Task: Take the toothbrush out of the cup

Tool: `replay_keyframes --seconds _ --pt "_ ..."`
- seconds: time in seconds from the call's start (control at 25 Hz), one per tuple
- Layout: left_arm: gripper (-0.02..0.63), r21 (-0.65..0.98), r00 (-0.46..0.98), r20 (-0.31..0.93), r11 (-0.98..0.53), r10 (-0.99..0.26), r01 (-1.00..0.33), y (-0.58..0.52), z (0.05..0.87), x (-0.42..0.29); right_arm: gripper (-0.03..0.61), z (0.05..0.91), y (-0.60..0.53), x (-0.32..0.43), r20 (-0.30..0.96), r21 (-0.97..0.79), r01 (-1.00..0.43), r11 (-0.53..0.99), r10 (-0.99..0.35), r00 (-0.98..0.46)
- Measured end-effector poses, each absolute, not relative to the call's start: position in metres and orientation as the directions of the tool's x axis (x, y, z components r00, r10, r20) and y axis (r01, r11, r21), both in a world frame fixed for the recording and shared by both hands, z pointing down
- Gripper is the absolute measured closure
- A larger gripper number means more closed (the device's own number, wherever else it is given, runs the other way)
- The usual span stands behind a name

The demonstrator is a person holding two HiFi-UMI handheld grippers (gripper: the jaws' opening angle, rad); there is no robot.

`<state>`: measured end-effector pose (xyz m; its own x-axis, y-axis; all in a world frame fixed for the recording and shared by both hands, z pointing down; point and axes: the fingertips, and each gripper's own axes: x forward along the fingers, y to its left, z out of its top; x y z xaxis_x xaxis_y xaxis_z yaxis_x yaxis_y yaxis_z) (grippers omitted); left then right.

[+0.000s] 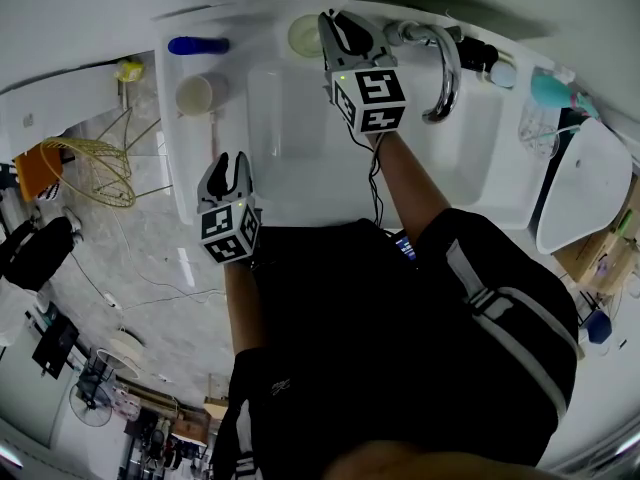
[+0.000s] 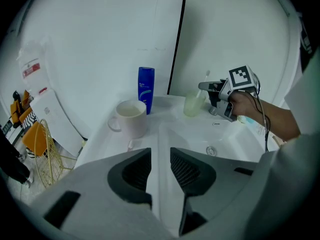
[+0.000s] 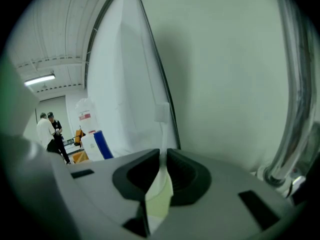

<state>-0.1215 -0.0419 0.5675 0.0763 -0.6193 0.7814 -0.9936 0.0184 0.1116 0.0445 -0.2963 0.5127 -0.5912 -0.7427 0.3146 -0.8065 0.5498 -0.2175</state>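
Standing over the white sink point(image 1: 470, 158), you hold your left tool point(image 2: 160, 156) above its front left rim, jaws spread with nothing between them. Your right tool point(image 3: 163, 156) is at the back rim, just beside the tap point(image 1: 445, 68), over the pale green cup point(image 2: 193, 104). Its jaws pinch the handle of the white toothbrush point(image 3: 161, 129), which stands upright in that cup.

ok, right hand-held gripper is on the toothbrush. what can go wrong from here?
1. The right hand-held gripper pinches the thin toothbrush handle; it may slip or swivel on the lift.
2. The pale green cup sits beside the basin; a dragging brush could tip it.
3. The faucet curves close by; a sideways pull might strike it.
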Motion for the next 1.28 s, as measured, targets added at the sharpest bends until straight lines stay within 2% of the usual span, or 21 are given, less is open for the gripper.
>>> replay_keyframes --seconds 0.6,0.88,1.28 --pt "0.486 0.150 0.116 0.728 -0.009 -0.676 -0.989 -0.044 0.552 -0.139 0.529 0.449 -0.286 0.048 0.175 -0.196 -0.814 0.546 -0.798 -0.577" --pt "0.495 0.171 0.151 0.697 -0.042 -0.701 -0.984 -0.041 0.550 -0.174 0.529 0.398 -0.260 0.032 0.110 -0.161 -0.812 0.561 -0.807 -0.580" --pt "0.500 0.250 0.307 0.641 -0.187 -0.703 -0.950 -0.033 0.547 -0.185 0.529 0.392 -0.179 -0.022 0.195 -0.196 -0.800 0.567 -0.777 -0.599"
